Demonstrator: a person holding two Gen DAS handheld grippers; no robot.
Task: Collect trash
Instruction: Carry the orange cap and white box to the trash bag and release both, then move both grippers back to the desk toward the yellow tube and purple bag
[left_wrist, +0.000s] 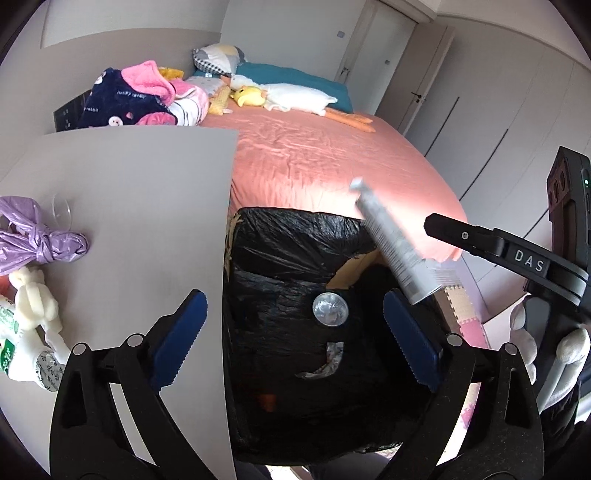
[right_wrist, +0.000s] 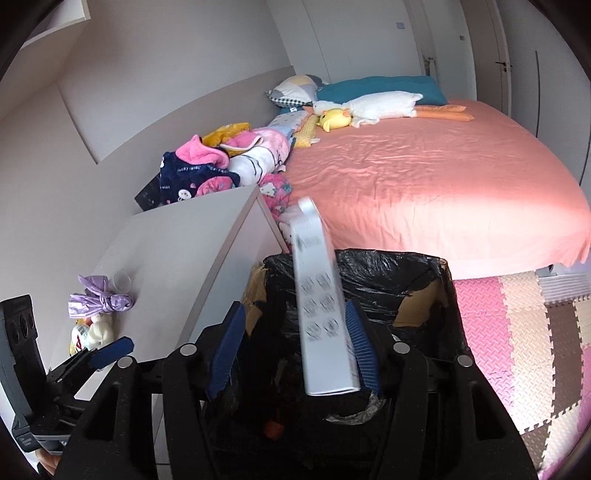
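A long white box (right_wrist: 321, 306), motion-blurred, is in the air between the wide-open fingers of my right gripper (right_wrist: 293, 350), over the black-lined bin (right_wrist: 424, 273). It touches neither pad clearly. The same box (left_wrist: 391, 243) shows in the left wrist view above the bin (left_wrist: 280, 251), which holds a round foil lid (left_wrist: 330, 309) and a foil scrap (left_wrist: 328, 360). My left gripper (left_wrist: 295, 339) is open and empty, straddling the table edge and the bin. A knotted purple bag (left_wrist: 33, 236) lies on the grey table (left_wrist: 129, 192).
A white plush toy (left_wrist: 35, 306) and a printed packet (left_wrist: 22, 358) lie at the table's left. A clear cup (right_wrist: 122, 282) stands behind the purple bag. The pink bed (right_wrist: 443, 184) with clothes and plush toys is beyond. Foam floor mats (right_wrist: 517, 332) lie to the right.
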